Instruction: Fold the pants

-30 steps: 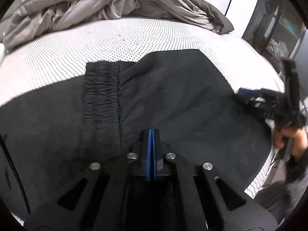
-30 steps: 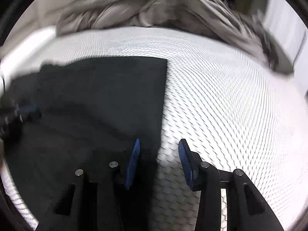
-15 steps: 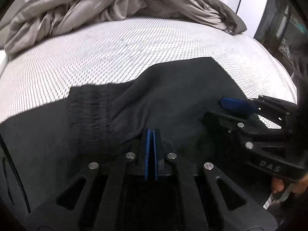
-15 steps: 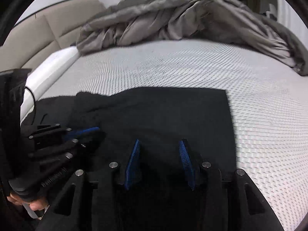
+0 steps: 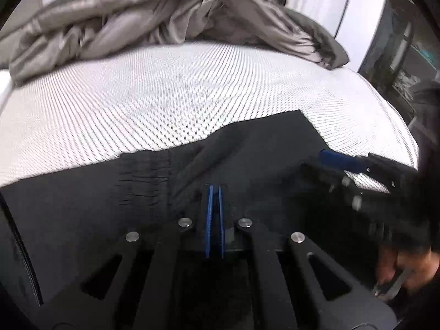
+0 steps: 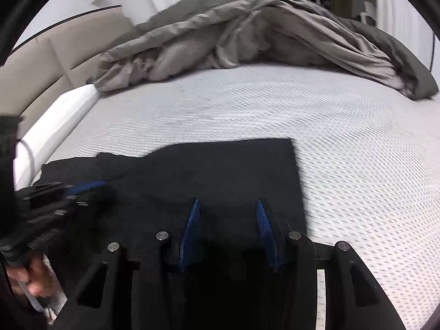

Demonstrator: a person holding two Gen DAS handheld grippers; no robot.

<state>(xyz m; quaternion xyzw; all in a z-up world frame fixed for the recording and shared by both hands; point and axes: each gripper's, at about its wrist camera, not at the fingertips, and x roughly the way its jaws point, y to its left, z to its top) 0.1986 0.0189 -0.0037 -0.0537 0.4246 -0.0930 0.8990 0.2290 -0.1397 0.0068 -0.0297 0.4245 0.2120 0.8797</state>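
Now, left claw point(image 5: 215, 192) pinched on black pants point(image 5: 261, 143), right claw point(image 6: 228, 209) wide above pants, on bed point(image 6: 357, 151).

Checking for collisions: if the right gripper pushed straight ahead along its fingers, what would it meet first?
Most likely the black pants, which fill the space under and ahead of the open right gripper; beyond them lies bare mattress. Height above the cloth is unclear.
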